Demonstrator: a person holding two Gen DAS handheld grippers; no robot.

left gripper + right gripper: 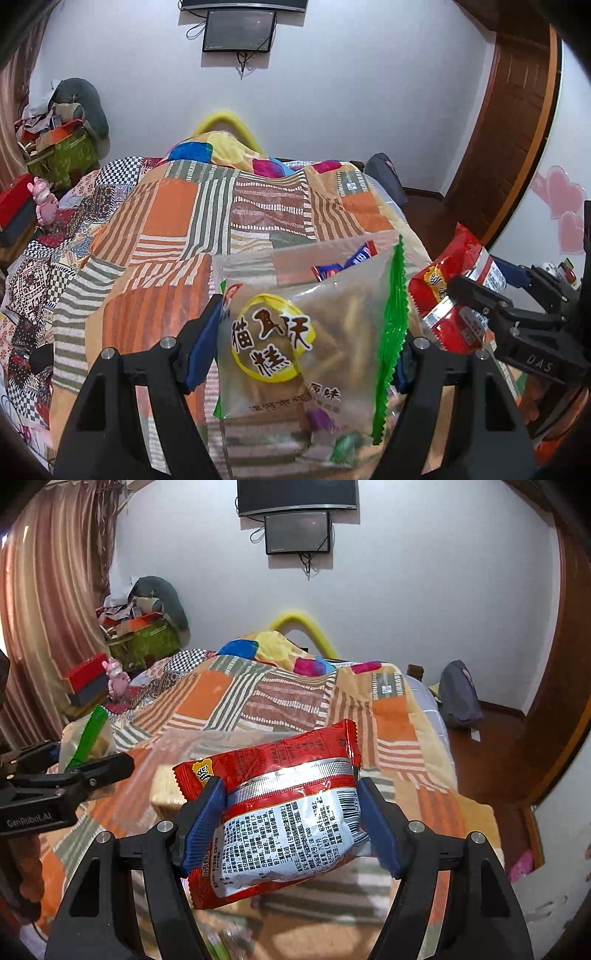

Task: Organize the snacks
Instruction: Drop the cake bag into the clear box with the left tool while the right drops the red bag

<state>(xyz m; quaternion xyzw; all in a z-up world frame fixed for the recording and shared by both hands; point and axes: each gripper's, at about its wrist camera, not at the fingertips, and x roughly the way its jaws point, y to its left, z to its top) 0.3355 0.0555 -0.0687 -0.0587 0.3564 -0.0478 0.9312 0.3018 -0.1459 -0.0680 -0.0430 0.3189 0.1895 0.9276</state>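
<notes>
We have two snack bags up in the air over the bed. The clear bag (pixel 306 343) with the green edge fills the lower middle of the left wrist view, and the left gripper (pixel 303 347) is clamped on its two sides. The red bag (pixel 280 812) sits in the lower middle of the right wrist view, and the right gripper (pixel 291 819) is clamped on it too.

We think both bags are light, puffy and crinkly. The plastic looks shiny, so it may slip. The food inside may crumble, so we should squeeze softly. Holding the fat middle, as now, looks best to us.

More wrapped snacks (pixel 343 264) show through a clear wrap behind the clear bag.

Under it all is a soft striped quilt (pixel 177 236). A screen (pixel 297 531) hangs on the white wall at the top. Curtains (pixel 48 620) hang at the left.
</notes>
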